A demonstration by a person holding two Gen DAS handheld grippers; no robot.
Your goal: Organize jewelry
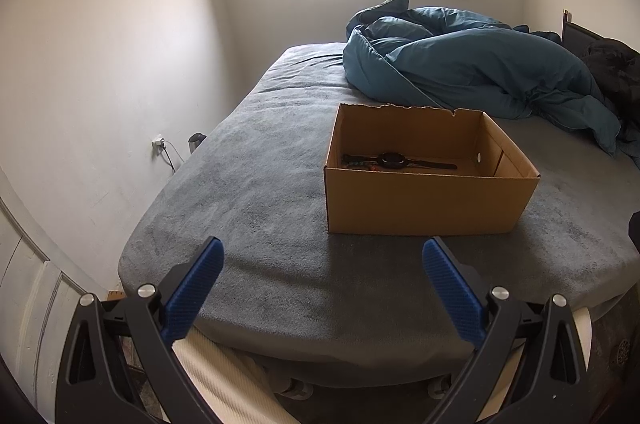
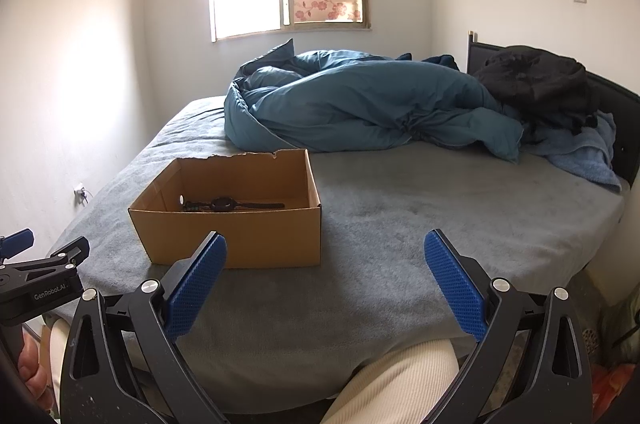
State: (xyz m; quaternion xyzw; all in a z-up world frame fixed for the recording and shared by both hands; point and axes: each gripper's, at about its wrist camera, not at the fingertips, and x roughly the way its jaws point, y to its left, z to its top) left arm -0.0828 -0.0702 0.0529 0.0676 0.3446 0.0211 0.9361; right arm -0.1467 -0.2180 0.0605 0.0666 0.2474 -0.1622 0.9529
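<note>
Both the left gripper [image 1: 323, 266] and the right gripper [image 2: 326, 260] are hovering with fingers spread wide and empty over the grey bed [image 1: 256, 183], while a watch [image 1: 394, 159] is lying inside the open cardboard box [image 1: 424, 203]

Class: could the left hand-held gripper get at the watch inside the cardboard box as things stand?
Probably yes. The left hand-held gripper is open, the cardboard box has no lid, and the watch lies uncovered; only the front wall needs clearing.
</note>
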